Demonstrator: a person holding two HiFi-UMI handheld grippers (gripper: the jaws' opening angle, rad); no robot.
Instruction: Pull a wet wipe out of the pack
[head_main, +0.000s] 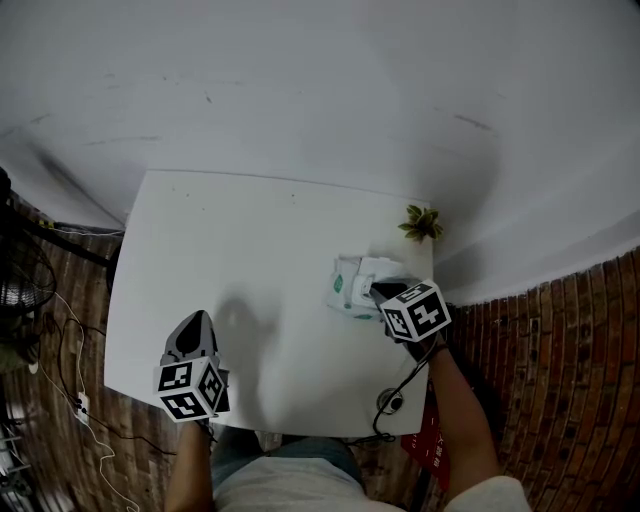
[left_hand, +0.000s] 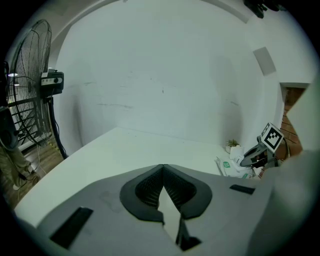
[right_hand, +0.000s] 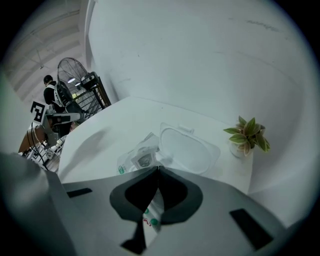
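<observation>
**Right gripper** (right_hand: 157, 169): jaws pressed together, tips meeting at the mouth of the wipe pack (right_hand: 136, 160). The pack lies on the table (right_hand: 100, 140) just under and ahead of the fingertips, with its clear lid (right_hand: 187, 150) flipped open beyond them. I cannot confirm a wipe between the tips. I judge that a clean pull needs a straight lift with the pack pinned down.

**Left gripper** (left_hand: 163, 166): jaws closed on nothing, hovering well apart from the pack. The right forearm reaches forward, tilted down.
</observation>
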